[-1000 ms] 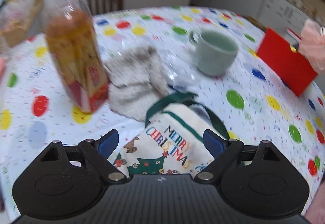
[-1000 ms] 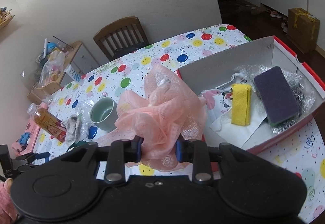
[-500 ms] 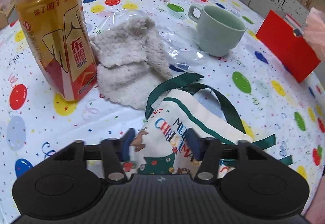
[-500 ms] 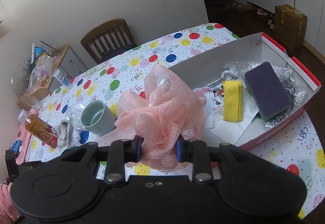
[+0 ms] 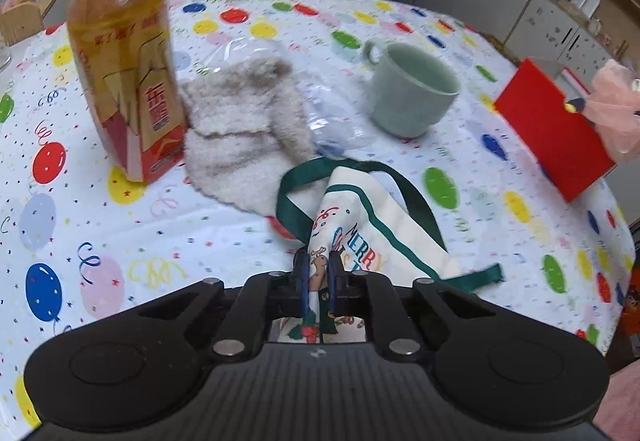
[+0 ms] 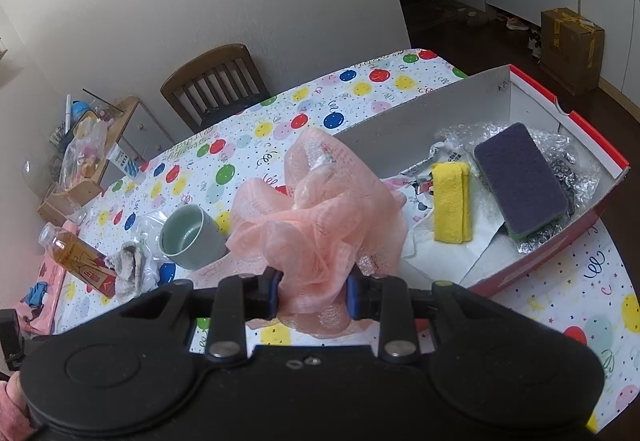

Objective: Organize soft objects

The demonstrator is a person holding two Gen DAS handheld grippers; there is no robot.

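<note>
Balloon-print tablecloth [image 5: 120,241], left gripper [image 5: 318,283] pinching Christmas bag [image 5: 360,237] near mug [image 5: 412,89], right gripper [image 6: 314,295] clamped on pink bath pouf [image 6: 320,217] beside red box [image 6: 576,237]

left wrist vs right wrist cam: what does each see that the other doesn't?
Left wrist only: left gripper, jaws shut on the Christmas bag. Right wrist only: the red box's inside, with yellow cloth and purple sponge; right gripper pinching the pink loofah. Both: green mug, tea bottle, fluffy cloth.
</note>
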